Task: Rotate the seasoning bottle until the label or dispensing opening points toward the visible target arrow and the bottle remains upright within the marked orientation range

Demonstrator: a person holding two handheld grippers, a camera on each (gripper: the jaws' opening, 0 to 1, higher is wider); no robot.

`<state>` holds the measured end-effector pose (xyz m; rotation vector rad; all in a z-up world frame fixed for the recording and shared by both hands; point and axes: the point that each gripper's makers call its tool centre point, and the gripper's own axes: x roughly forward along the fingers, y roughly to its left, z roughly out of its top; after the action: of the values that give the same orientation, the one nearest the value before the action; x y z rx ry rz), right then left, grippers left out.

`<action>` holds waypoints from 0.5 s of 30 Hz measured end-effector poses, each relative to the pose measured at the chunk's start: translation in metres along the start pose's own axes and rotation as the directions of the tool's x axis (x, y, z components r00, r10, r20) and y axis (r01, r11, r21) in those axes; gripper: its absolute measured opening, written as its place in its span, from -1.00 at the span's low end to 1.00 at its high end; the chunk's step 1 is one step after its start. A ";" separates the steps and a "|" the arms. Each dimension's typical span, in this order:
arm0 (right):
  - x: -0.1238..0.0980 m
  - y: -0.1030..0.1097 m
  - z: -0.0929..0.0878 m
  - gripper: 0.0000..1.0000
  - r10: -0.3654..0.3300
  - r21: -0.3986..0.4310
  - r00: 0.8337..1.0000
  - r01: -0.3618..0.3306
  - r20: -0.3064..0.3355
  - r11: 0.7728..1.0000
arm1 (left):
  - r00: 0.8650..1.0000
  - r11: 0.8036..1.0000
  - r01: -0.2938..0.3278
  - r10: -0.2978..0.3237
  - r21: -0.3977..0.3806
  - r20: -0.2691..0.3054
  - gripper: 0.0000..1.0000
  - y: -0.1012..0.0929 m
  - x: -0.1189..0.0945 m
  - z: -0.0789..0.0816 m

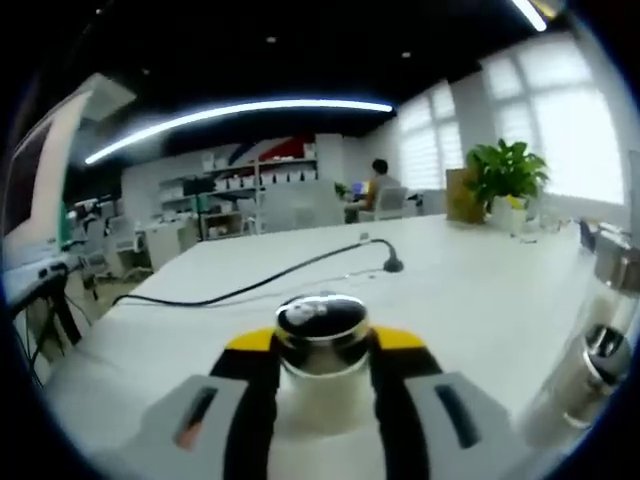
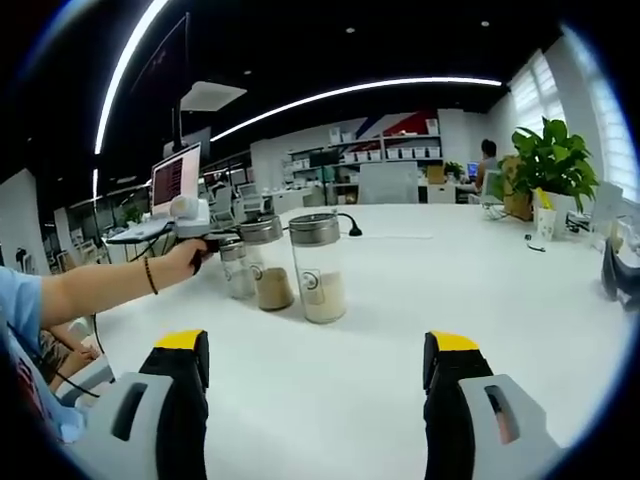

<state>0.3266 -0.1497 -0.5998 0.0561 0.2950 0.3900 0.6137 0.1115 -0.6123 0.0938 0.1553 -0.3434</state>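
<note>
In the left gripper view a seasoning bottle (image 1: 322, 325) with a shiny metal lid and pale contents stands upright on the white table (image 1: 480, 290). My left gripper (image 1: 322, 350) is shut on it, one yellow-tipped jaw on each side. From the right gripper view, a hand holds the left gripper (image 2: 216, 243) against that small bottle (image 2: 238, 275) at the left of a row. Beside it stand a jar of brown seasoning (image 2: 268, 262) and a taller jar of pale seasoning (image 2: 321, 268). My right gripper (image 2: 320, 395) is open, well short of the jars, with nothing between its jaws.
A black cable (image 1: 270, 278) runs across the table behind the bottle. Another metal-lidded jar (image 1: 592, 372) stands close on the right. A potted plant (image 2: 552, 165) is at the far right, a monitor (image 2: 175, 177) at the left, and a person's arm (image 2: 95, 290) reaches in from the left.
</note>
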 end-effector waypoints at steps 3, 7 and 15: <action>0.000 0.001 0.000 0.87 -0.002 -0.020 1.000 0.002 -0.006 1.000 | 1.000 1.000 -0.008 0.008 -0.007 0.005 -0.27 0.001 -0.006 0.000; 0.000 0.003 0.005 0.90 0.003 -0.029 1.000 -0.003 0.015 1.000 | 1.000 1.000 -0.014 0.014 -0.009 -0.002 -0.27 0.008 -0.009 0.000; -0.002 -0.005 0.017 0.99 -0.043 -0.077 0.997 0.049 0.068 0.996 | 1.000 0.999 0.013 -0.012 -0.044 0.015 -0.27 0.017 -0.031 0.008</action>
<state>0.3312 -0.1549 -0.5830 -0.0152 0.2145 0.3529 0.5917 0.1363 -0.5978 0.0463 0.1493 -0.3530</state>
